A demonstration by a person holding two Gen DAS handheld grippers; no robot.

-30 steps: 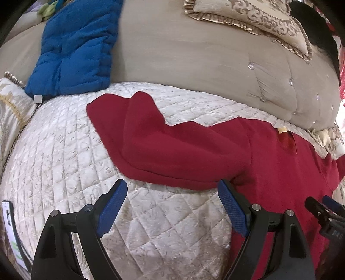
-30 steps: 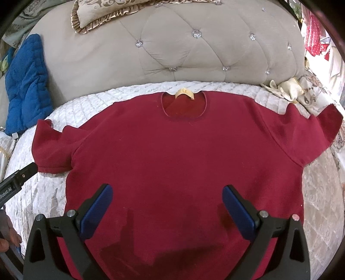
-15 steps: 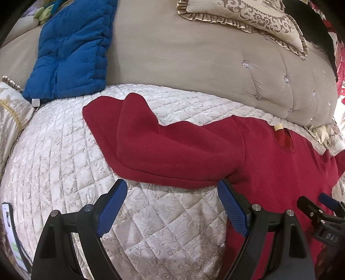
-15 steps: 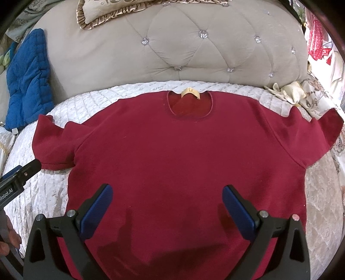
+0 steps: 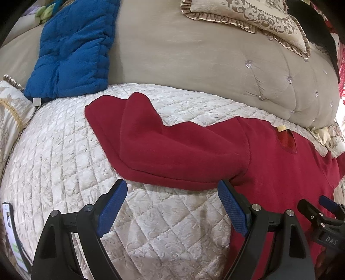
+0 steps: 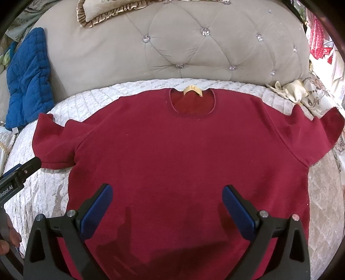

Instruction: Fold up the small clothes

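Observation:
A dark red short-sleeved T-shirt (image 6: 183,155) lies flat, front up, on the quilted cream bedspread (image 6: 47,193), collar and tan label (image 6: 192,90) toward the headboard. My right gripper (image 6: 167,198) is open and empty, hovering over the shirt's lower middle. My left gripper (image 5: 172,198) is open and empty, just in front of the shirt's left sleeve (image 5: 163,146), which lies creased on the bedspread (image 5: 64,161). The left gripper's tip also shows in the right wrist view (image 6: 23,172).
A tufted beige headboard (image 6: 183,49) stands behind the shirt. A blue quilted cushion (image 5: 73,49) leans at the far left, a patterned pillow (image 5: 248,13) on top. Crumpled cream cloth (image 6: 289,90) lies at the far right. The right gripper shows at the left view's lower right (image 5: 319,217).
Both views have shifted slightly; the shirt sits a little lower in the right wrist view and the sleeve a little nearer in the left. Both grippers stay open.

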